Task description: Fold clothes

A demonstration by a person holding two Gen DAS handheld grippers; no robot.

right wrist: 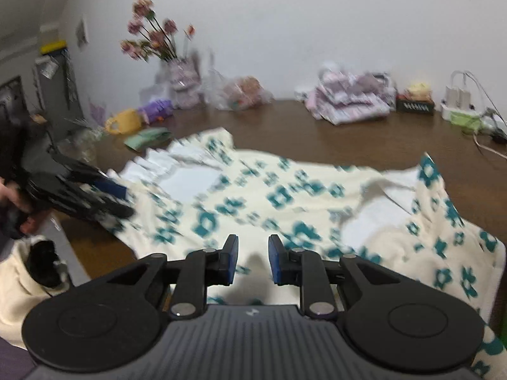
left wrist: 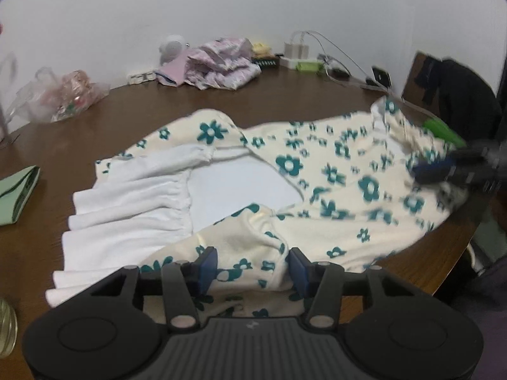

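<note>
A cream garment (left wrist: pixel 332 174) w/ teal flower print & a white ruffled hem (left wrist: pixel 126 209) was spread across the dark wood table (left wrist: pixel 285 95), hem toward 9 o'clock in the left wrist view, body running to 3 o'clock. The left gripper (left wrist: pixel 253 269) was seen low over the near edge of the cloth at 6 o'clock, blue pads held well apart w/ a bunched fold of fabric lying between them; no pinch was made. In the right wrist view the right gripper (right wrist: pixel 253 261) was poised over the same garment (right wrist: pixel 285 196), fingers parted w/ a clear gap, cloth seen below but not clamped. The other gripper was picked up at 9 o'clock in that view, blurred, at the ruffle end; its grip couldn't be told from there. Along the far edge at approx 12 o'clock a pile of folded pink clothes (left wrist: pixel 218 63) was noted, w/ white chargers (left wrist: pixel 296 49) at 1 o'clock & a clear plastic bag (left wrist: pixel 63 95) at 10 o'clock. A folded green cloth (left wrist: pixel 19 194) was lying at 9 o'clock, apart from the hem. A vase of pink flowers (right wrist: pixel 158 41) was visible at 11 o'clock in the right wrist view.
</note>
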